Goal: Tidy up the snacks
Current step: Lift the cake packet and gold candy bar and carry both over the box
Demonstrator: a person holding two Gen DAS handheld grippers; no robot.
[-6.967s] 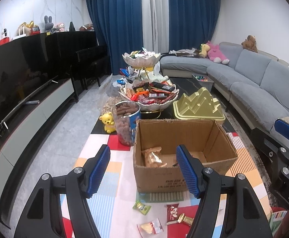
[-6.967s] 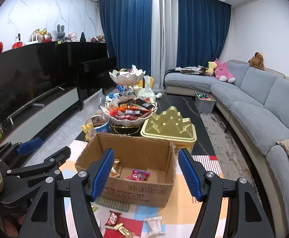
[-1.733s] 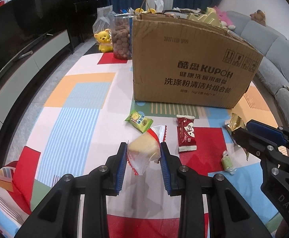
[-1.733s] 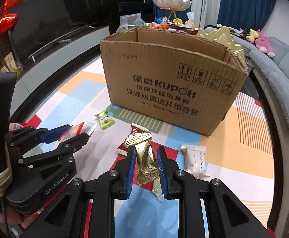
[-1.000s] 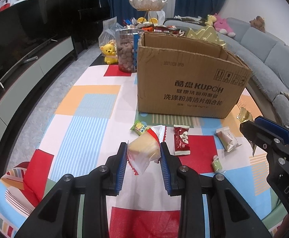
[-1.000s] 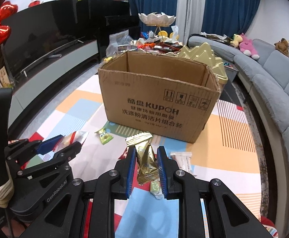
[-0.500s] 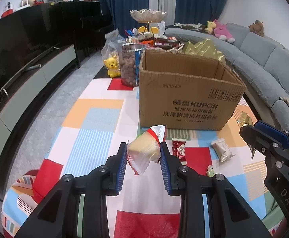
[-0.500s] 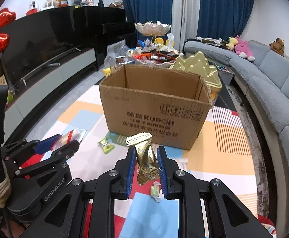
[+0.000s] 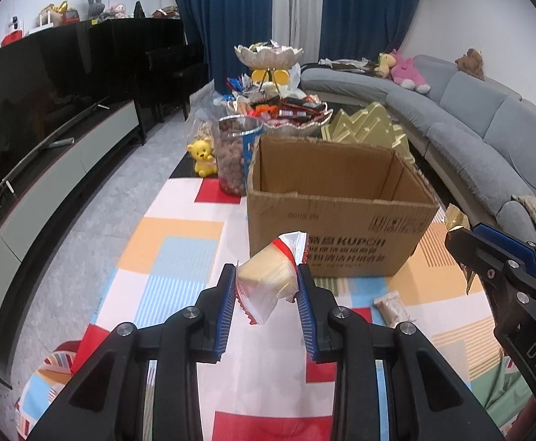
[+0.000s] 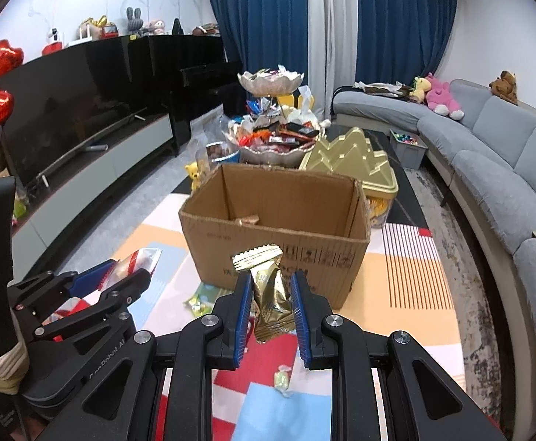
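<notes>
Left gripper [image 9: 266,286]: my jaws are clamped on the clear-wrapped yellow snack [image 9: 268,279], which sits at lower centre of the left wrist view.
Right gripper [image 10: 270,296]: pinched tight on the gold-foil snack [image 10: 270,294], long axis upright between the pads.
Cardboard box [image 10: 275,235]: open top, straight ahead and above both packets in each frame, standing on the patchwork mat [image 9: 179,250].
Nearer hand: I judge both about level; neither packet is over the opening yet.
Loose snacks: a few lie on the mat in front of the box.
</notes>
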